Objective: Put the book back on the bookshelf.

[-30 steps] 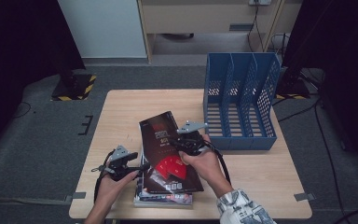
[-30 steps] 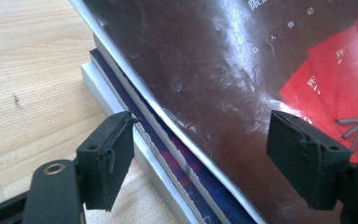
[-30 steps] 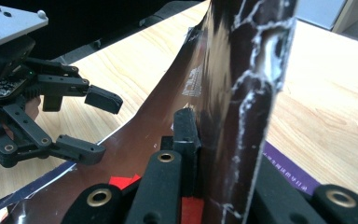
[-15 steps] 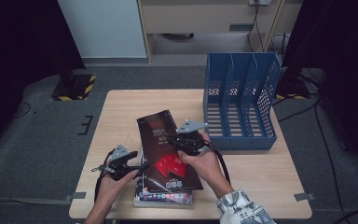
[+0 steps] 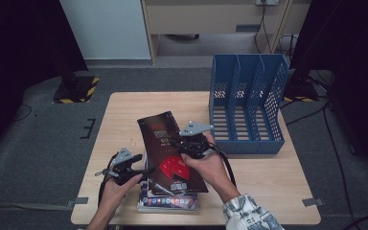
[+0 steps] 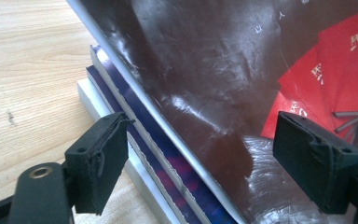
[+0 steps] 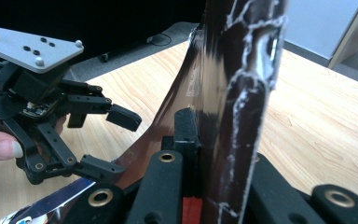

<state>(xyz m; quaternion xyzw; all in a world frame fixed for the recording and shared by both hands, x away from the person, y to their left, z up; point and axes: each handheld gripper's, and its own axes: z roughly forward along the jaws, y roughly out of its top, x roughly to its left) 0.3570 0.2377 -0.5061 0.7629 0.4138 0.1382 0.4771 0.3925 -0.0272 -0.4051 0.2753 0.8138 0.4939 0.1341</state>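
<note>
No word, brand or number can be read. The dark brown magazine (image 6: 205, 84) carries small pale characters near its top edge and white marks on its red fan-shaped cards (image 6: 335, 79), all too blurred or cut off to make out. In the high view its cover lettering (image 5: 163, 136) is too small.
</note>
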